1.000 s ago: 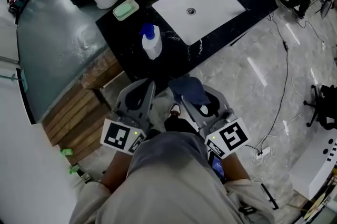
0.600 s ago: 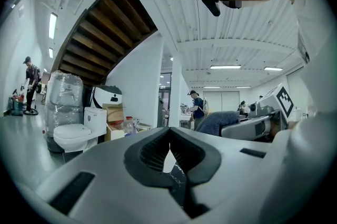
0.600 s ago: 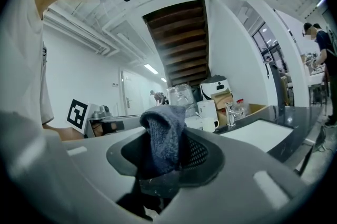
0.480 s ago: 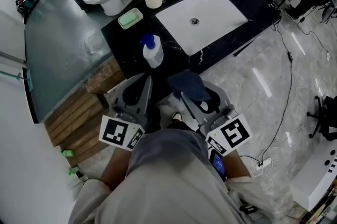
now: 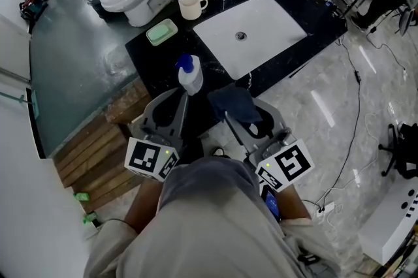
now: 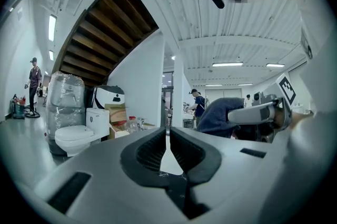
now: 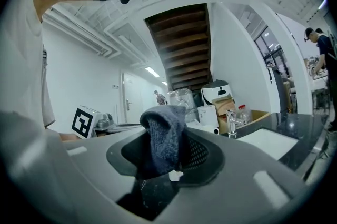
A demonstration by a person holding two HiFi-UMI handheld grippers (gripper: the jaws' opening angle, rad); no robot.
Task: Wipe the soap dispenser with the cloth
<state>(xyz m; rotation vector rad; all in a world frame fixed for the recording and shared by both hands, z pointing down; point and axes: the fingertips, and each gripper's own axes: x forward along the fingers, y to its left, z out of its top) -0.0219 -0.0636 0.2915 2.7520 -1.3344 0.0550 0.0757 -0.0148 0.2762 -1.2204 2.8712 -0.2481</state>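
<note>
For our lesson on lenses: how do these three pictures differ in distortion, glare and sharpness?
Head view: edges bend mildly, light streaks glare on the glossy floor. Left gripper view: strong fisheye, dark corners, bright ceiling lights. Right gripper view: same fisheye; the cloth looks sharp.

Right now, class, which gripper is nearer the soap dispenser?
Left. The left gripper sits just short of the soap dispenser; the right gripper, holding the dark blue cloth, is off to the dispenser's right.
</note>
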